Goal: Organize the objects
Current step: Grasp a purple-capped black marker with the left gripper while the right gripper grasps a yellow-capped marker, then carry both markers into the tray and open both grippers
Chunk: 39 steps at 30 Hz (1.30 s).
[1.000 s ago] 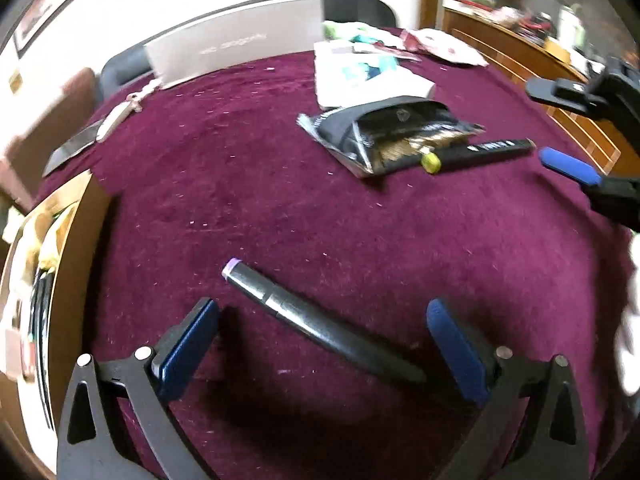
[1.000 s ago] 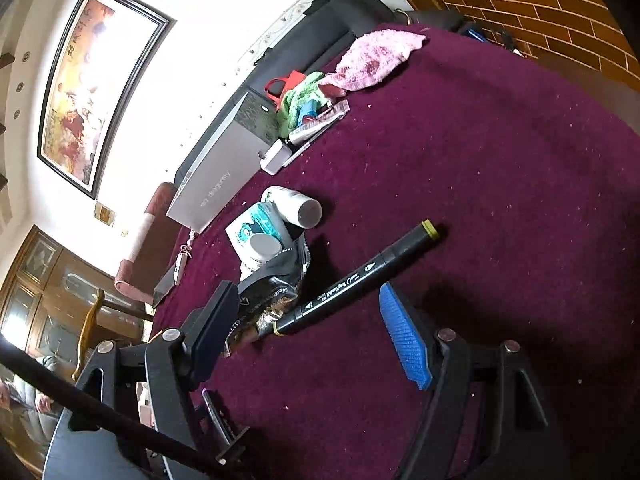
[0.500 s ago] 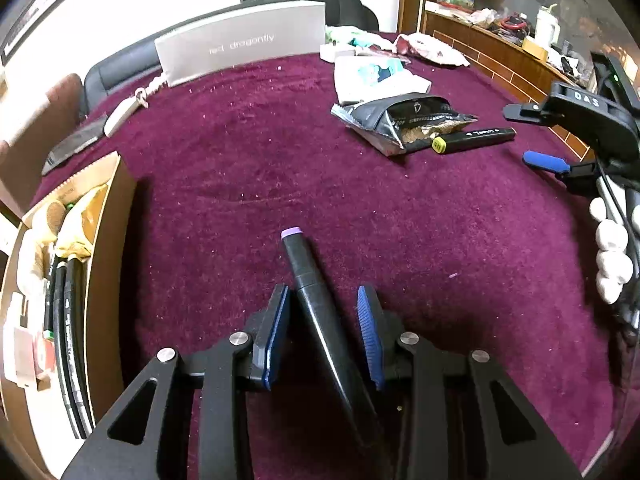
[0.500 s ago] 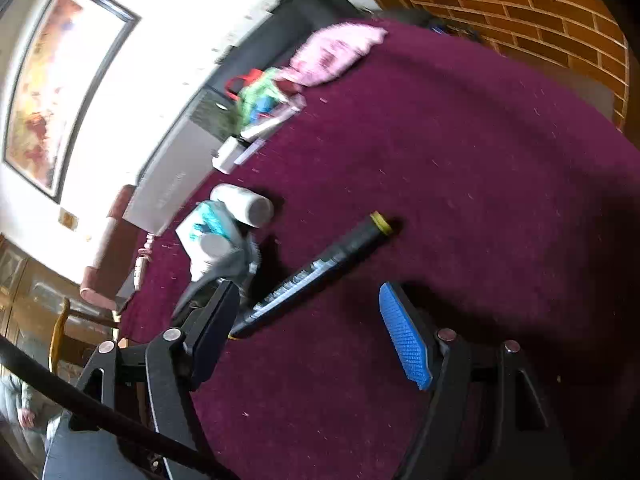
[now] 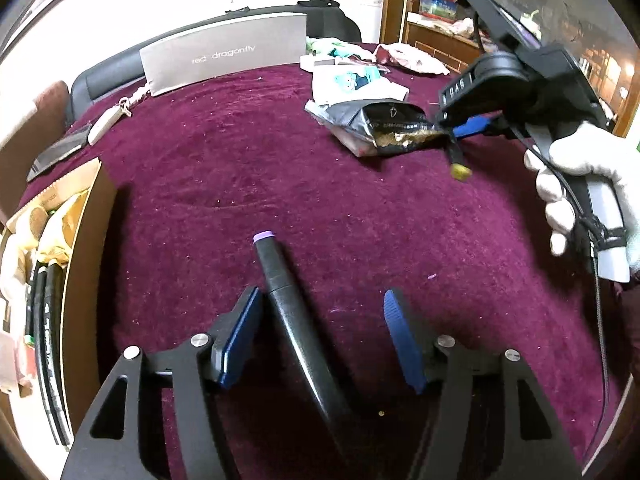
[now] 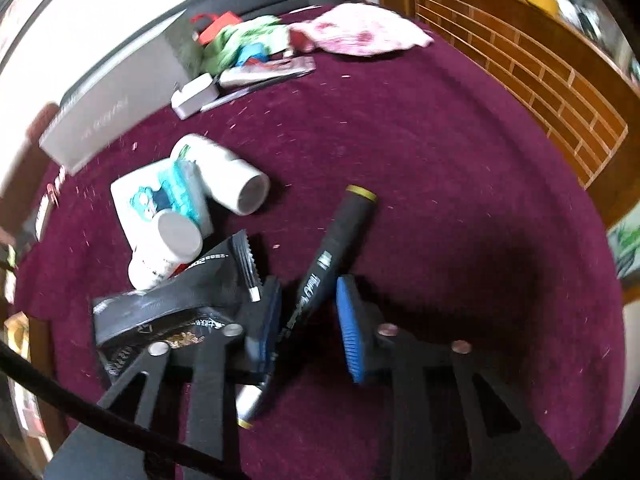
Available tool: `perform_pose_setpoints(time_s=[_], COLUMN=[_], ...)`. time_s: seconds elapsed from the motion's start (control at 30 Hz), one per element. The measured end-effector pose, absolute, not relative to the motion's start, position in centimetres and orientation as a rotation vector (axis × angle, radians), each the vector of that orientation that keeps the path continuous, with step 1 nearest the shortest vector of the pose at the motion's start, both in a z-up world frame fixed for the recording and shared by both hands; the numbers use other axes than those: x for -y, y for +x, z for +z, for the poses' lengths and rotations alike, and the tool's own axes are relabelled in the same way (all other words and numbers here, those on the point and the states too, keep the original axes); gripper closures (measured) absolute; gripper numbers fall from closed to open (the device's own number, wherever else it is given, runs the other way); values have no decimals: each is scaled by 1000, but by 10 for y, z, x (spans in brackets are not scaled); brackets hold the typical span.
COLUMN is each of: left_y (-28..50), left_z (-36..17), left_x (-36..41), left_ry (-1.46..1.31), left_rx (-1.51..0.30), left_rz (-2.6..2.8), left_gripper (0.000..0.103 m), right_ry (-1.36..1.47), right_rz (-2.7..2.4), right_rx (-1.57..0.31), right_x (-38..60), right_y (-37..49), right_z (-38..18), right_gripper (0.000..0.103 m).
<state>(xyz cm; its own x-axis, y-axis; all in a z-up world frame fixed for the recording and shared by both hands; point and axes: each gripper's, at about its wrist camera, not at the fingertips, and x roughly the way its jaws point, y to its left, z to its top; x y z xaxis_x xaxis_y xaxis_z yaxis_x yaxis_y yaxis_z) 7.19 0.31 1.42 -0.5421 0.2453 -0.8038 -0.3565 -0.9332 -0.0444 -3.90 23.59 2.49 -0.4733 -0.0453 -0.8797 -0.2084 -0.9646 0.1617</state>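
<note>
A black marker with a purple cap (image 5: pixel 280 276) lies on the burgundy tablecloth (image 5: pixel 240 168), pointing away. My left gripper (image 5: pixel 320 338) straddles it with its jaws opening. The marker rests beside the left pad and the right pad stands clear of it. My right gripper (image 6: pixel 310 320) is shut on a black marker with a yellow cap (image 6: pixel 340 232), which runs slanted between its blue pads. In the left wrist view the right gripper (image 5: pixel 464 132) hovers by the black pouch, held by a white-gloved hand (image 5: pixel 580 176), with the yellow cap (image 5: pixel 459 170) hanging below it.
A black snack pouch (image 5: pixel 384 128) lies beside a white packet and two white bottles (image 6: pixel 228 172). A grey box (image 5: pixel 224 56) stands at the table's back. An open cardboard box (image 5: pixel 80 240) with several items sits at the left edge. A pink cloth (image 6: pixel 360 34) lies far right.
My left jaws closed around the purple-capped marker, turning it lengthwise, then parted again. My right gripper swung over the yellow-capped marker and closed on it.
</note>
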Motion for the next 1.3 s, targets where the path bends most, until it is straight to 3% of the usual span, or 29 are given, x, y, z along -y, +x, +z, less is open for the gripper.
perform_pose_setpoints(time_s=[0.1,0.17,0.23,0.33,0.43,0.57,0.7,0.8,0.87,0.9,0.93,1.03,1.3], left_y=[71,70,70,73,78,86,86,83,83,83,85,89,102], left_z=[16,16,17,19,19,19,17,16,16,17,17,25,60], left_x=[7,11,18,29,35,10,-5,-3,-2,-2,-2,8,52], left_ry=[-1257,-1257,-1265,-1302,-1329,-1332,-1315,-1323,-1313,-1304,-1291,-1255,-1099], left_rx=[-86,-59,-38,0,2,-201,-385,-365,-338,-308,-268,-181,103], left_rz=[2463,2461,2451,2412,2419,2510,2644,2648,2615,2575,2534,2527,2557], left_gripper=[48,55,69,82,83,81,50,49,59,83,91,92,92], right_ry=[-1640,-1688,-1735,-1784,-1786,-1724,-1679,-1593,-1537,-1529,-1536,-1584,-1575], right_rz=[2601,2605,2612,2643,2676,2703,2720,2739,2745,2749,2755,2783,2927], right_rx=[-343,-332,-341,-329,-308,-244,-193,-61,23,14,-32,-235,-494], right_x=[-235,-238,-240,-237,-234,-228,-222,-210,-200,-200,-203,-217,-204], right_y=[-30,-16,4,39,64,72,72,76,78,78,79,85,112], right_z=[25,25,26,26,25,25,25,24,23,23,23,26,43], right_gripper=[91,91,91,90,90,90,87,85,87,90,90,91,91])
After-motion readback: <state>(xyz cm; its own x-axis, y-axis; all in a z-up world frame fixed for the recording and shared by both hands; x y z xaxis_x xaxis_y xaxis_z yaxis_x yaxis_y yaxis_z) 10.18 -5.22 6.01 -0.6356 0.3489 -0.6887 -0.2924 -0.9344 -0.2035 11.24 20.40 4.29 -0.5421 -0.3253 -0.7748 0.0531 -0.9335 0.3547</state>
